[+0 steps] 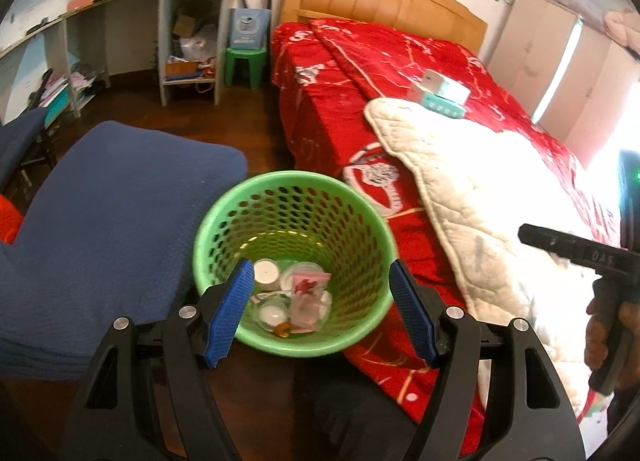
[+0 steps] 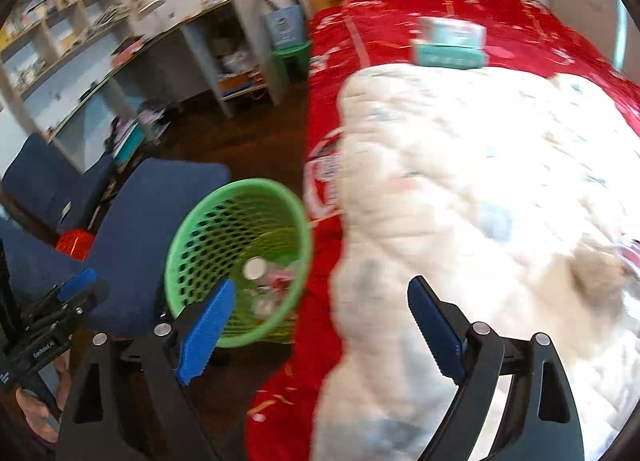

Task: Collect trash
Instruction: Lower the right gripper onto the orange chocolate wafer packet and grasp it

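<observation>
the bed [image 1: 320, 73], with its red cover, fills the right half of both views, and a pale quilt [image 1: 472, 181] lies over its near part. a blue cushioned seat [image 1: 116, 221] stands to the left, with dark wooden floor between them. on the bed, past the far edge of the quilt, sits a small teal and white box [image 1: 442, 95]; whether it counts as trash cannot be told from here.

the green mesh basket [image 1: 224, 205] stands on the floor in the gap between seat and bed, touching or just beside the bed's hanging cover. it already holds the collected trash [image 1: 296, 297]: a small white cup, round lids and pink wrappers at its bottom.

the left gripper [image 1: 322, 313] hangs straight above the basket's mouth, released, its blue pads spread wide on either side with nothing between them. the right gripper [image 2: 318, 335] is likewise released and empty; it sits further right, over the bed's edge, so the basket lies down and to its left and the quilt ahead and to its right.

i judge that any next piece would come from the bed side. the right gripper is the nearer one for that, while the left is already placed over the basket. no loose trash shows clearly on the quilt; that view is blurred.
</observation>
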`<state>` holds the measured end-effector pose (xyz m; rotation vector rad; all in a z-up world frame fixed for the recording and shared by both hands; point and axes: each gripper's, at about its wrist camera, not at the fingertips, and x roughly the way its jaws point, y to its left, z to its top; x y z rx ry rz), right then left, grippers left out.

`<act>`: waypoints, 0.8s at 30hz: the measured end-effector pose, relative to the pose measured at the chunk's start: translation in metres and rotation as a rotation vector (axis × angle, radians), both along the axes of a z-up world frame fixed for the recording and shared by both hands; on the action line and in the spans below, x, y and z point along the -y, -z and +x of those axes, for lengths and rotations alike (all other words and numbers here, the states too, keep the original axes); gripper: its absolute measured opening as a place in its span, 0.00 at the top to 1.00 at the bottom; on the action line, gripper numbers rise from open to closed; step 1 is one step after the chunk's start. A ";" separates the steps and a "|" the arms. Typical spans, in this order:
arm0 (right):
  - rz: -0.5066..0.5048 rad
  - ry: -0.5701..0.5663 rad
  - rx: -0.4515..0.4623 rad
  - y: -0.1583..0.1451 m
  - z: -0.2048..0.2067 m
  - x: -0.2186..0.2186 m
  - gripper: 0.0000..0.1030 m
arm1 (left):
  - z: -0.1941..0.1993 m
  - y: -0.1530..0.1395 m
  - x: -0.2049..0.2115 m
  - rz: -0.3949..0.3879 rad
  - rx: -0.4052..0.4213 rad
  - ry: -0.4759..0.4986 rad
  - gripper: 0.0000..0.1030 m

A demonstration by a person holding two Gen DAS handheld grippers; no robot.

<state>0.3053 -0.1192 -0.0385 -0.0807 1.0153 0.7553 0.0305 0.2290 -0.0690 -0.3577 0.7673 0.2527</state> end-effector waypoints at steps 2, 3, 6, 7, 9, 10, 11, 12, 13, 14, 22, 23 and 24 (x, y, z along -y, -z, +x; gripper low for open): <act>-0.005 0.046 0.009 -0.004 0.010 0.023 0.17 | 0.005 -0.001 0.008 0.004 -0.003 0.018 0.33; -0.004 0.065 0.011 -0.006 0.014 0.033 0.17 | 0.007 -0.001 0.013 0.006 -0.004 0.031 0.33; -0.002 0.132 0.020 -0.013 0.029 0.066 0.16 | 0.015 -0.001 0.024 0.009 -0.012 0.056 0.33; -0.005 0.159 0.025 -0.016 0.035 0.080 0.16 | 0.017 -0.002 0.028 0.009 -0.014 0.062 0.33; -0.009 0.201 0.032 -0.021 0.046 0.101 0.15 | 0.022 -0.002 0.034 0.009 -0.016 0.075 0.33; -0.010 0.229 0.031 -0.024 0.053 0.115 0.15 | 0.025 -0.003 0.038 0.011 -0.017 0.083 0.33; -0.010 0.246 0.028 -0.026 0.057 0.125 0.15 | 0.027 -0.003 0.041 0.013 -0.019 0.089 0.33; -0.009 0.272 0.024 -0.029 0.064 0.136 0.15 | 0.030 -0.003 0.046 0.014 -0.021 0.099 0.32; -0.007 0.293 0.019 -0.030 0.070 0.146 0.15 | 0.032 -0.003 0.049 0.015 -0.022 0.106 0.32; -0.005 0.323 0.004 -0.030 0.080 0.161 0.15 | 0.034 -0.003 0.053 0.017 -0.024 0.112 0.32; -0.018 0.485 -0.102 -0.015 0.128 0.235 0.15 | 0.050 0.000 0.072 0.030 -0.044 0.150 0.31; -0.024 0.496 -0.112 -0.013 0.131 0.240 0.15 | 0.052 0.001 0.074 0.030 -0.048 0.152 0.31; -0.032 0.509 -0.125 -0.008 0.136 0.246 0.15 | 0.053 0.001 0.074 0.031 -0.050 0.153 0.31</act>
